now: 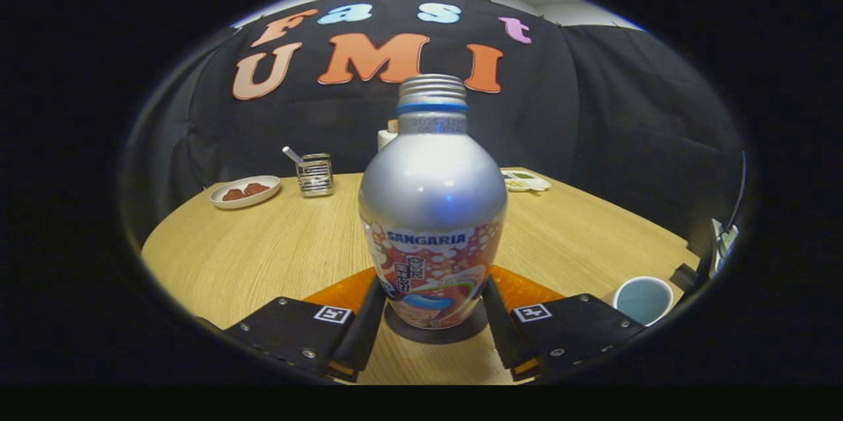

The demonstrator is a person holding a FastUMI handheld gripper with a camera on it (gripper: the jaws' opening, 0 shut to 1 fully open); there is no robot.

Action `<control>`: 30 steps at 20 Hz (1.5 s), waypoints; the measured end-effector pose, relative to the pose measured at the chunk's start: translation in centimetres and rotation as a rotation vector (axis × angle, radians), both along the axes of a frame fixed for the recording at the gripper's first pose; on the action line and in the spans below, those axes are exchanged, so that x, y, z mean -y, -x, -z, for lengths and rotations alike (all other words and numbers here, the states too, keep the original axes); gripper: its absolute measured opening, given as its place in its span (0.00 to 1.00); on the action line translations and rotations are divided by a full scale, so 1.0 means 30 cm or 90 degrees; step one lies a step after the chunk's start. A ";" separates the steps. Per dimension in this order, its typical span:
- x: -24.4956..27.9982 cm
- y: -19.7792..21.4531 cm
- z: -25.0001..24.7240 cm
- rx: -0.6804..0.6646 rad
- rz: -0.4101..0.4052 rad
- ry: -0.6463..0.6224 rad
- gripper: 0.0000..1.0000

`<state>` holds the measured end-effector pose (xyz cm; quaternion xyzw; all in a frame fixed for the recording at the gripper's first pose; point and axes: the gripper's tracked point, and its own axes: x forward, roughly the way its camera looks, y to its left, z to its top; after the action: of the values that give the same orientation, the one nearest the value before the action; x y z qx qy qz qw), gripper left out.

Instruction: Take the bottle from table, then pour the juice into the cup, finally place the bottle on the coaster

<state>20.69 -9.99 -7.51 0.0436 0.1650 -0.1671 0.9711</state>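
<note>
My jaws pinch the upright bottle (433, 210) at its lower body, long axis vertical, standing on the coaster (436, 332), with the cup (642, 299) at three o'clock.

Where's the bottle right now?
In the gripper view the bottle stands upright on the dark coaster, between the tool's fingers; cup to the right.
</note>
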 end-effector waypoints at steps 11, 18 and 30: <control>0.005 0.002 0.056 -0.026 0.016 -0.009 0.79; -0.016 0.040 -0.019 0.023 0.011 -0.028 0.97; -0.156 0.296 -0.223 0.092 -0.032 0.002 0.97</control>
<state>11.80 -5.31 -0.82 0.0498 0.0956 -0.1393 0.9844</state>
